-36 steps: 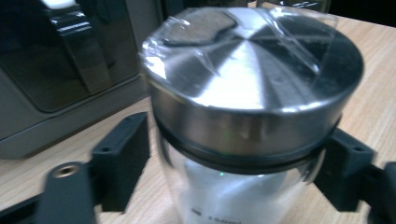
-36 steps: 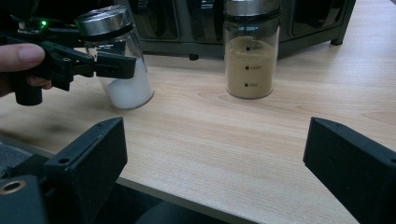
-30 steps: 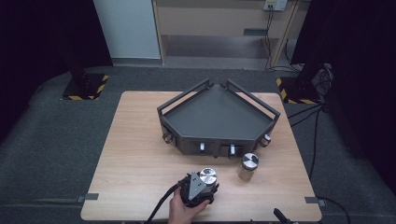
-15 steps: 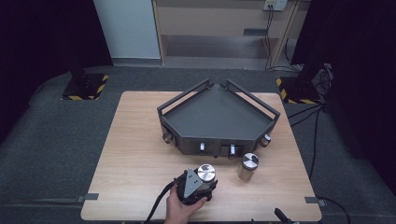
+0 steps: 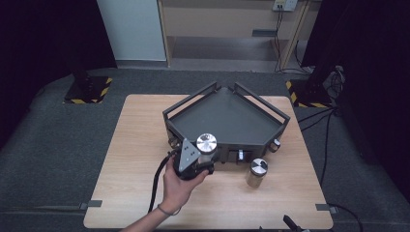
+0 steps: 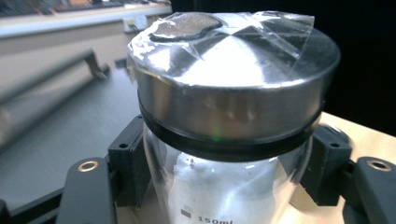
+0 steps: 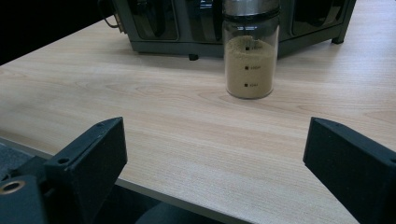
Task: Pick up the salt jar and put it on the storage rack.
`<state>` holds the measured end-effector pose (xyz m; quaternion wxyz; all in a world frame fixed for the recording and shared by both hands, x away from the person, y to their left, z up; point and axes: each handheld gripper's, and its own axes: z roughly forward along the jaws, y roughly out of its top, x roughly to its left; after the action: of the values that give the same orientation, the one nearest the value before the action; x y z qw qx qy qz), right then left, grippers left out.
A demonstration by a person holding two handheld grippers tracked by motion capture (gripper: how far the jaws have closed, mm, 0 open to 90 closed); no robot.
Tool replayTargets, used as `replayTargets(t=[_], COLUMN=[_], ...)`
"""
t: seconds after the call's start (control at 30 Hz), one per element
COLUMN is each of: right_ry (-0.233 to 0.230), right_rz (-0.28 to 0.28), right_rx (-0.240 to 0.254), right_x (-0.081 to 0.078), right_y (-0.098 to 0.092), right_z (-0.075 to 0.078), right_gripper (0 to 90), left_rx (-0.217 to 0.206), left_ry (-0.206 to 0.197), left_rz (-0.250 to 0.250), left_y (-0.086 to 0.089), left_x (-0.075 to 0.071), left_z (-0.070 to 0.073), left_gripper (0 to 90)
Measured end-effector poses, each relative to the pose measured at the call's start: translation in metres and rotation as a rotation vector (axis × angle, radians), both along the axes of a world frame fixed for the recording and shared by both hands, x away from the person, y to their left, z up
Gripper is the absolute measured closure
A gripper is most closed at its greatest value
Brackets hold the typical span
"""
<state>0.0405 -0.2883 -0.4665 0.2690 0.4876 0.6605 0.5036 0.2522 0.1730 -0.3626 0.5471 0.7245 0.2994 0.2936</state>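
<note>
My left gripper [image 5: 200,162] is shut on a glass jar with a steel lid [image 5: 206,143] and holds it in the air in front of the dark corner rack [image 5: 227,121]. In the left gripper view the jar [image 6: 229,116] sits between the black pads [image 6: 128,163], white powder inside, clear tape on the lid. A second jar [image 5: 256,172], with tan powder, stands on the wooden table [image 5: 135,159] in front of the rack. My right gripper [image 7: 215,158] stands open at the table's near edge, pointing at that tan jar [image 7: 250,56], apart from it.
The rack has raised rails, and small jars sit in slots along its lower front [image 5: 239,155]. Bare table lies left of the rack. Grey carpet surrounds the table, with a shelf unit [image 5: 227,29] behind it and cables [image 5: 324,116] on the right.
My left gripper has lifted the white-powder jar off the table and carried it up and away from the person, toward the rack's front. The tan jar and right gripper stayed put.
</note>
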Motion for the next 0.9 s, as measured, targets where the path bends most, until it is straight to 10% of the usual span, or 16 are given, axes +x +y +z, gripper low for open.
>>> replayTargets(t=[0.37,0.9], right_ry=[0.002,0.009], right_rz=[-0.006,-0.005], right_rx=[0.006,0.015], right_x=[0.0,0.002], right_y=[-0.001,-0.002], right_z=[0.0,-0.001], right_gripper=[6.2,6.2], left_rx=[0.043,0.051], left_ry=[-0.081,-0.028], left_rz=[0.1,0.204], left_y=[-0.024,-0.046], left_x=[0.075,0.14], left_z=[0.031,0.021], left_gripper=[30.0,30.0])
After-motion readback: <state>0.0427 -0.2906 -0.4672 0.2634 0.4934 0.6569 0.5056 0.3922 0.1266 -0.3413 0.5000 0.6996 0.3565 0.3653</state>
